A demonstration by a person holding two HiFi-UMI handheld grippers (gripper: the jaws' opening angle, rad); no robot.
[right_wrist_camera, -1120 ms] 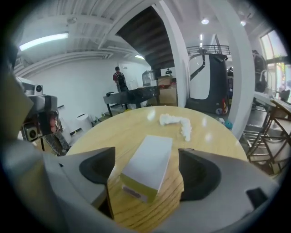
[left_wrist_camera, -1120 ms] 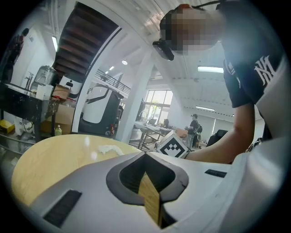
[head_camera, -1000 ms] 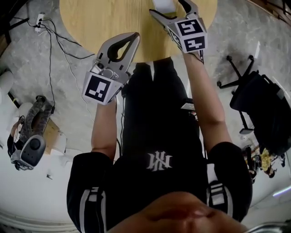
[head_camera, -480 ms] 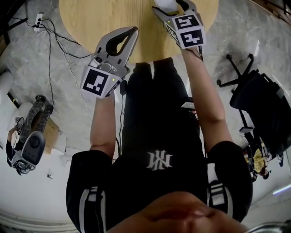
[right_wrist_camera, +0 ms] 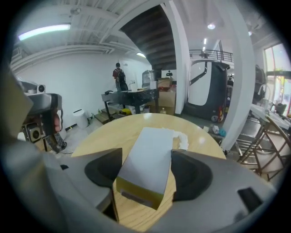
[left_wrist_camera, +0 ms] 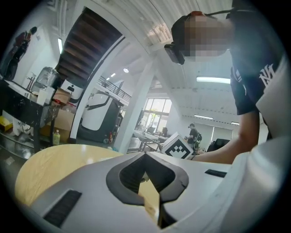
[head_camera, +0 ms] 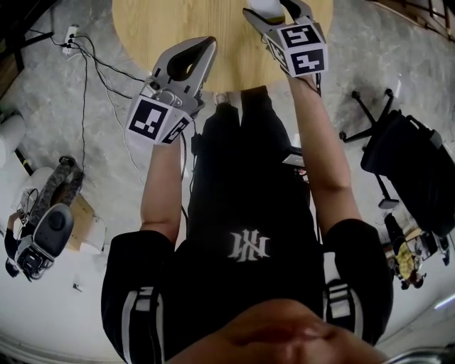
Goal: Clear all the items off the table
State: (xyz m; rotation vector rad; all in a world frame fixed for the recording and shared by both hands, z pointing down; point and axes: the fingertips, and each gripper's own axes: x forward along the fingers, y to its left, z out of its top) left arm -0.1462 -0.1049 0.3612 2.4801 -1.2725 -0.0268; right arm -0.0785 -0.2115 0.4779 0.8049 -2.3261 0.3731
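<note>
Round table point(head_camera: 160, 28), pale wood top, most of surface bare; grey stone floor point(head_camera: 43, 92) around it; over person's right part of top, one tissue box point(right_wrist_camera: 146, 157), white top, yellow side; white tissue point(right_wrist_camera: 181, 140) at far end; whether box base touches wood unclear.

Person wears a black short-sleeved shirt point(head_camera: 213, 298) with a white interlocked-letter emblem point(head_camera: 248, 246) on the chest. White stripes point(head_camera: 139, 313) band each sleeve, at 8 and 4 o'clock of the emblem. Trousers point(head_camera: 242, 163) are black. Left gripper point(head_camera: 208, 44) and right gripper point(head_camera: 274, 8) have pale grey shells, black-lined jaws, and cubes with black-and-white square markers.
</note>
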